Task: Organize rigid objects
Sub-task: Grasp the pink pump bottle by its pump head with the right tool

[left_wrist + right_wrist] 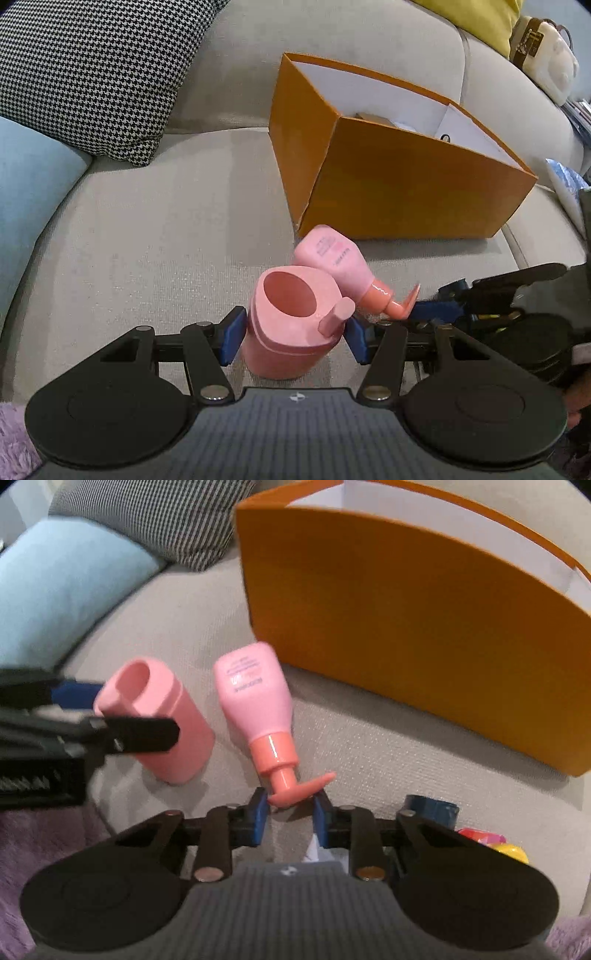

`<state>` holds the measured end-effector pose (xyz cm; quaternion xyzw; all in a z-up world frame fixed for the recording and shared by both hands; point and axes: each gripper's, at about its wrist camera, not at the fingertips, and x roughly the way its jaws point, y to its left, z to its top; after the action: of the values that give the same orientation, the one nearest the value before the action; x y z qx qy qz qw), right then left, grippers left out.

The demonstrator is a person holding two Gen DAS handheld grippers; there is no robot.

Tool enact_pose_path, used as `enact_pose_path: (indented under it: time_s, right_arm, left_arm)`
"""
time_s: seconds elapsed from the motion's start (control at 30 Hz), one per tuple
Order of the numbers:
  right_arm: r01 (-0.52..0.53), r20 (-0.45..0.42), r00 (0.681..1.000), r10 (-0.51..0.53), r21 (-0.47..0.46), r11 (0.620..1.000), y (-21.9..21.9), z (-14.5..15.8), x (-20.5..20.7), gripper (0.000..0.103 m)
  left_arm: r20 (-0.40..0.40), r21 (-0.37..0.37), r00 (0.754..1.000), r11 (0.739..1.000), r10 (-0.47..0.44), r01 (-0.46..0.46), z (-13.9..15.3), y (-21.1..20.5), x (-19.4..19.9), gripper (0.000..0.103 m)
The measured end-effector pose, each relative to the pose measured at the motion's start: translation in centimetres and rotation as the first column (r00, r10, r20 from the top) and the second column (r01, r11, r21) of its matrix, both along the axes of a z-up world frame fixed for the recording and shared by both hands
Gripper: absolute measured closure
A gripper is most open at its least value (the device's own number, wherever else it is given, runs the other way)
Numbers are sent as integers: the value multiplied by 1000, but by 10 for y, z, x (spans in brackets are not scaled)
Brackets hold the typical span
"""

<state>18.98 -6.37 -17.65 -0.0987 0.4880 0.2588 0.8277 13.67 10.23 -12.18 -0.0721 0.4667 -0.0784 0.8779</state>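
A pink cup-shaped container [291,321] with an oval opening stands on the grey sofa seat, between the blue pads of my left gripper [293,338], which touch its sides. It also shows in the right wrist view [162,716]. A pink pump bottle [258,701] lies tilted beside it, base toward the orange box [406,627]. My right gripper [290,810] is closed on the bottle's coral pump head [291,788]. The bottle also shows in the left wrist view [338,264], next to the orange box [399,184].
The open orange box holds some items, mostly hidden. A houndstooth pillow [88,70] and a light blue cushion [26,192] lie at the left. A yellow cushion [476,18] and white bag [546,62] sit at the back. A blue roll [432,806] and colourful objects [495,843] lie at right.
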Motion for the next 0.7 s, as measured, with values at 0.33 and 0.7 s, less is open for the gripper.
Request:
enact_pose_path:
  time_s: [0.33, 0.7]
  right_arm:
    - [-7, 140, 990, -9, 112, 994, -5, 37, -3, 76]
    - [-52, 185, 982, 21, 167, 984, 34, 51, 22, 74]
  left_arm:
    - [42, -30, 992, 992, 121, -119, 9, 18, 4, 39]
    - [18, 11, 991, 991, 133, -133, 5, 21, 8, 39]
